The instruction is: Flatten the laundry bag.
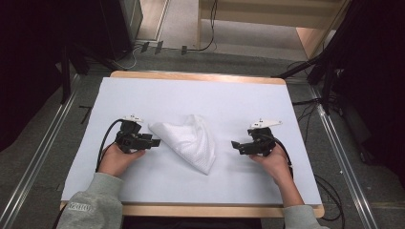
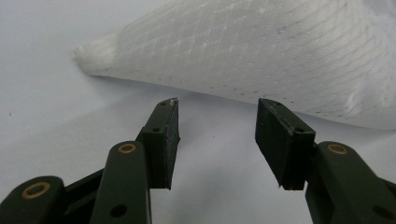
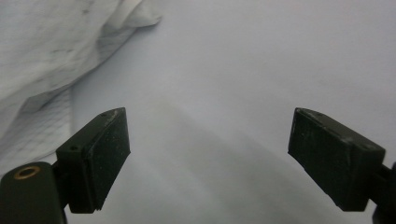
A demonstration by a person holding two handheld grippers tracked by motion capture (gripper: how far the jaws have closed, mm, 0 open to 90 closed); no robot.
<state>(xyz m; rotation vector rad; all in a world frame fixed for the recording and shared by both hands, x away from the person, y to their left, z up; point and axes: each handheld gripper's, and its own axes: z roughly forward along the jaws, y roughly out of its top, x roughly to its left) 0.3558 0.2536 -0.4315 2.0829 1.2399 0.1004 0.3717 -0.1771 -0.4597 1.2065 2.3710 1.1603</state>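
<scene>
White mesh cloth [image 1: 187,140], folded into a rough triangle, lies at the centre of the high view on the pale table [image 1: 143,95]. At its left edge the left gripper [image 1: 154,142] has its jaws spread with nothing between them, just short of the fabric. Right of centre, clear of the cloth, the right gripper [image 1: 235,144] stands spread and empty too.

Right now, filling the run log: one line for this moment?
white mesh cloth: folded, on table | left hand-held gripper: open, beside cloth | right hand-held gripper: open, apart
</scene>
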